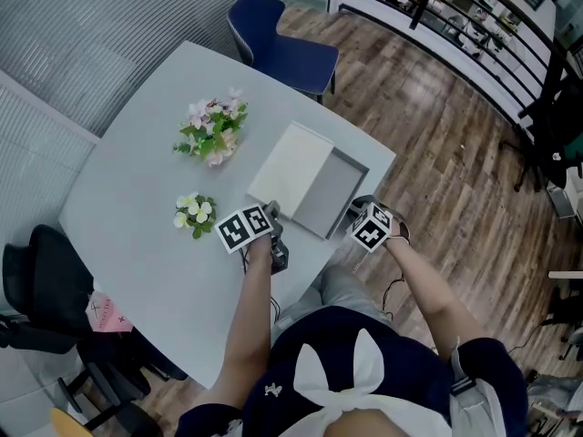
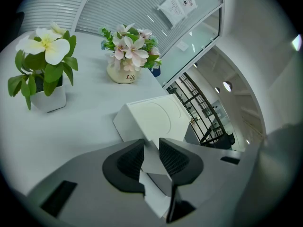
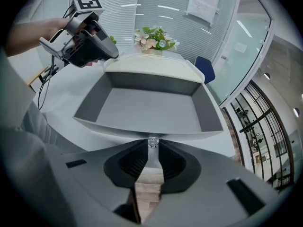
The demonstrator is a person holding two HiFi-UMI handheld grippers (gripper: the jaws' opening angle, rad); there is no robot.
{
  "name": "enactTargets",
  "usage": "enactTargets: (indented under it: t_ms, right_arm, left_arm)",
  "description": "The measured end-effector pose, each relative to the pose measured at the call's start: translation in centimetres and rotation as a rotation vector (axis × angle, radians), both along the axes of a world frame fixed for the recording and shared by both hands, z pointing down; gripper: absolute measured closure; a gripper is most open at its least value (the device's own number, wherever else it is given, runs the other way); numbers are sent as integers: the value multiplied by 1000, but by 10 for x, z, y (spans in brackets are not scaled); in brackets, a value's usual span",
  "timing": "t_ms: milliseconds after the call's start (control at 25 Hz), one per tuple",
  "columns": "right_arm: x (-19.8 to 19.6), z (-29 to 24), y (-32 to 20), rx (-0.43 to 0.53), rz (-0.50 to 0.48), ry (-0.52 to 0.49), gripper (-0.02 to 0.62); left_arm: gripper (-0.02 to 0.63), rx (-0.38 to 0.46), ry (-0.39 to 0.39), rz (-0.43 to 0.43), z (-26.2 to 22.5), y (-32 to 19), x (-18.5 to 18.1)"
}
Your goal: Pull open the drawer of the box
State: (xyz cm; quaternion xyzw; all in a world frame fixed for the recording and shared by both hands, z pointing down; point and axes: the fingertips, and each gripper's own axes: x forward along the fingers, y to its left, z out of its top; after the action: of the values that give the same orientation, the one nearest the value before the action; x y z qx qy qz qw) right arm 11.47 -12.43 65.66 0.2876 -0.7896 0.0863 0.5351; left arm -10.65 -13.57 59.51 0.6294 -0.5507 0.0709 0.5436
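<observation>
Down at 6 o'clock in the right gripper view, the right gripper [image 3: 152, 146] is squeezed tight on the tiny clear knob [image 3: 152, 142] on the drawer's front wall. From there the drawer [image 3: 151, 110] runs off toward 12, slide axis dead in line with the jaws. It looks mostly out of the white box [image 3: 151, 66] behind it. Any more pull goes straight back toward 6, I'd say. Up at 10, the left gripper [image 3: 83, 44] is clamped on the box's corner, pinning it.
</observation>
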Motion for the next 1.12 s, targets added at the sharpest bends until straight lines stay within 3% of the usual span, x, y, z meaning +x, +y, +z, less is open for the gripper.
enactTargets:
  t_ms: [560, 1120]
  right_arm:
    - [4, 2, -1, 12, 6, -8, 522]
    - [10, -9, 3, 59, 122, -108, 469]
  left_arm:
    - [494, 1, 4, 0, 1, 0, 1]
    - [494, 4, -8, -5, 1, 0, -1]
